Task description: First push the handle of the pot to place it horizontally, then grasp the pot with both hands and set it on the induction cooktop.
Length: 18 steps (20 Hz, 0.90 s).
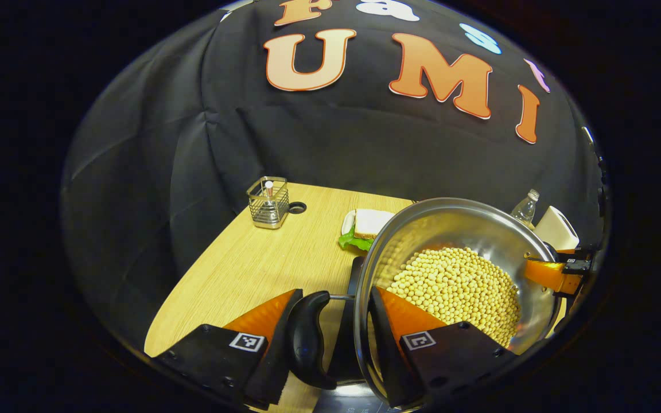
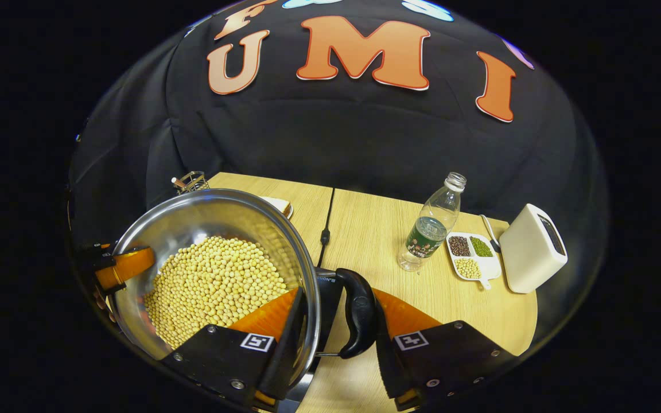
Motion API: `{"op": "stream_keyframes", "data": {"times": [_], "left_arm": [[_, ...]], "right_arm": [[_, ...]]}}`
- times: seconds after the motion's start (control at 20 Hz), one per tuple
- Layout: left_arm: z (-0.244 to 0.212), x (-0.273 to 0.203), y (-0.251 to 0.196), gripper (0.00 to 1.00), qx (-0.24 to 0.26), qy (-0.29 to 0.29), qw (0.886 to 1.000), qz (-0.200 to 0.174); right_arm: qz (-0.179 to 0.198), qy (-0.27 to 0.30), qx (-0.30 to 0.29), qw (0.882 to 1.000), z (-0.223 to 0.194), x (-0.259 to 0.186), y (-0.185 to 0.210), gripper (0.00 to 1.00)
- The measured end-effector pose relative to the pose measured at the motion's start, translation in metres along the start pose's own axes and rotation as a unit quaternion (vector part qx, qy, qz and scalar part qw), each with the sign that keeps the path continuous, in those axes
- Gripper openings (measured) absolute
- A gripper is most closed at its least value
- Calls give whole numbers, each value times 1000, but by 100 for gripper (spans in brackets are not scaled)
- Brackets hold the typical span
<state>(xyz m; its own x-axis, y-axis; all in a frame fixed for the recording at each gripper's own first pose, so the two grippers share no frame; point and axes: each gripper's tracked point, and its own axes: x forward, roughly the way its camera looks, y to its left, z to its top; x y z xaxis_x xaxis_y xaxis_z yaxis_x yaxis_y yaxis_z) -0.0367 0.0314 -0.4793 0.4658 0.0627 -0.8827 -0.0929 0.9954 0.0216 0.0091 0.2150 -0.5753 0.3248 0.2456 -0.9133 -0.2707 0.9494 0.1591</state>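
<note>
Leftmost, at the far left corner of the wooden table (image 1: 238, 269), a wire basket (image 1: 268, 202) stands beside a round hole in the tabletop. Right of it lies a sandwich (image 1: 365, 228) with a lettuce leaf showing under the bread.

Left gripper (image 1: 330, 338): jaws straddle the pot's left handle (image 1: 307, 338) and rim, one finger outside the black handle, the other inside the rim above the beans. Whether both fingers press, cannot tell.

Pot (image 2: 216, 218): steel, tilted slightly, heaped with yellow soybeans (image 2: 216, 284). It sits mid-table between the two grippers, over a dark flat induction cooktop (image 2: 326, 287) whose edge shows beneath the rim. Contact with the cooktop cannot be told.

Right gripper (image 2: 333, 338): same arrangement on the right handle (image 2: 359, 312), one finger inside the rim, one outside the handle. Grip pressure not readable.

A black cord (image 2: 326, 229) runs from the cooktop toward the far edge. Further right: a clear plastic bottle (image 2: 431, 226), uncapped, upright; just beside it a white divided dish (image 2: 474, 255) with three kinds of beans; then a white boxy appliance (image 2: 531, 249) at the right edge.
</note>
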Motion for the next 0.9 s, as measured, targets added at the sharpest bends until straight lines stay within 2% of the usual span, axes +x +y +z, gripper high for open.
{"op": "stream_keyframes", "data": {"times": [0.05, 0.1, 0.25, 0.3, 0.35, 0.6, 0.7, 0.75, 0.85, 0.9], "left_arm": [[2, 0, 1, 70, 0, 0, 1000, -1], [2, 0, 0, 72, 2, 1, 1000, -1], [2, 0, -1, 71, 3, 6, 1000, -3], [2, 0, 0, 70, 5, 8, 1000, -3], [2, 1, -1, 73, 6, 10, 1000, -4], [3, 3, 0, 70, 9, 16, 1000, -8], [2, 4, 0, 73, 7, 19, 1000, -11], [2, 4, -1, 70, 7, 22, 1000, -12], [3, 4, 0, 73, 4, 26, 1000, -12], [3, 4, 0, 70, 4, 28, 1000, -13]], "right_arm": [[0, 1, -2, 1000, -1, 2, -3, 62], [-1, 3, 0, 1000, -4, 3, -2, 62], [-1, 11, 3, 1000, -9, 13, -2, 62], [0, 17, 1, 1000, -11, 17, -2, 58], [-1, 19, 0, 1000, -10, 19, 2, 62], [-3, 28, -1, 1000, -8, 26, 10, 62], [-3, 31, 1, 1000, -14, 29, 8, 63], [-4, 33, 1, 999, -14, 30, 8, 62], [-3, 39, 6, 999, -15, 32, 11, 62], [-2, 41, 8, 999, -16, 35, 12, 62]]}}
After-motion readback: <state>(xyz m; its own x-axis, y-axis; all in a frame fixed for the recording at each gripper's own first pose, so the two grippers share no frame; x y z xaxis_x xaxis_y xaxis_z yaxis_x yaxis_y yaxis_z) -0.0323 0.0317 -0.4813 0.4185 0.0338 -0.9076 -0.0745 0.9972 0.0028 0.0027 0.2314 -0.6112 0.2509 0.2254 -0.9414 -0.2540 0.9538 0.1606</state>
